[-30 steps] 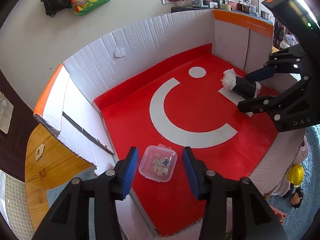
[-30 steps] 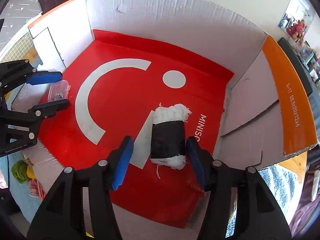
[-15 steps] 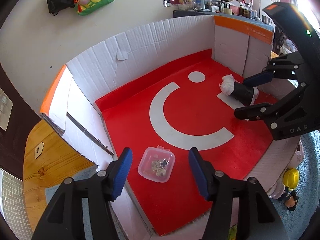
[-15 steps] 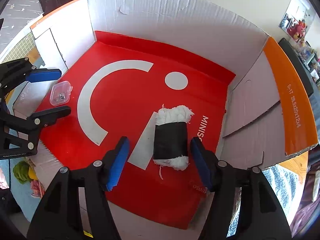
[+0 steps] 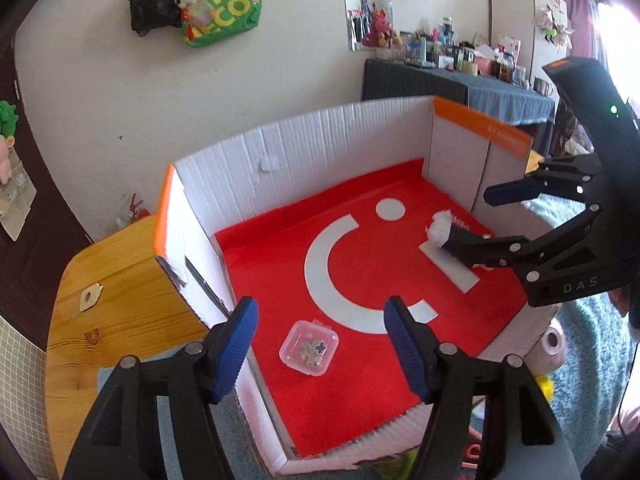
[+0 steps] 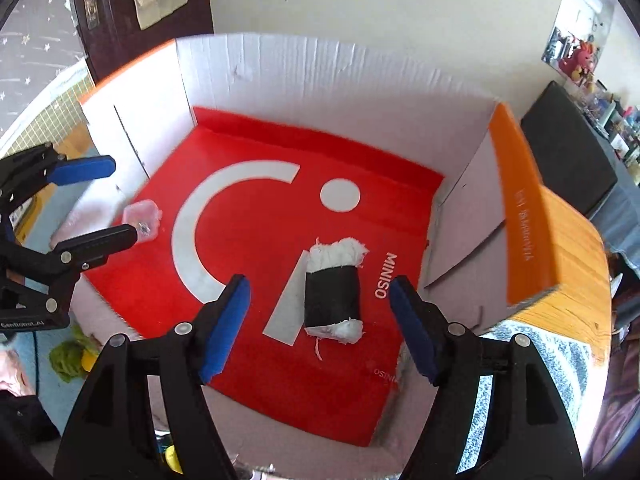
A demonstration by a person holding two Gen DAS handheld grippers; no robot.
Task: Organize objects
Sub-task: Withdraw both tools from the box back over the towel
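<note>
Hovering above the near edge of the white corrugated cardboard box (image 5: 320, 140), your left gripper (image 5: 318, 350) has its blue-padded fingers (image 5: 236, 346) spread wide, holding nothing. Small clear plastic lidded case (image 5: 309, 346) lies on the red printed liner (image 5: 360, 380) at the box's near left corner, seen between the two fingers but below them, apart from both pads. Small metallic bits show through its lid; what they are is too small to tell.

Your right gripper (image 6: 320, 330) is likewise released, fingers splayed, nothing between the pads. Below it, the roll of white fibrous wadding wrapped in a black band (image 6: 332, 290) lies flat on the liner, long axis running away from the camera, white tufts showing at both ends. It rests partly on the white slanted bar of the liner's print, just beside the "MINISO" lettering (image 6: 385, 276). From the left wrist view the right gripper's lower finger crosses in front of the roll; whether it touches the roll I cannot tell, though the right wrist view shows a clear gap on both sides.

Roll and case sit well apart, on opposite sides of the white arc (image 5: 320, 264) printed on the liner. White dot (image 6: 340, 195) lies beyond the roll.

Box stands against a cream wall, beside a light wooden surface (image 5: 104, 300). Green tote bag (image 5: 222, 4) hangs on the wall above.
</note>
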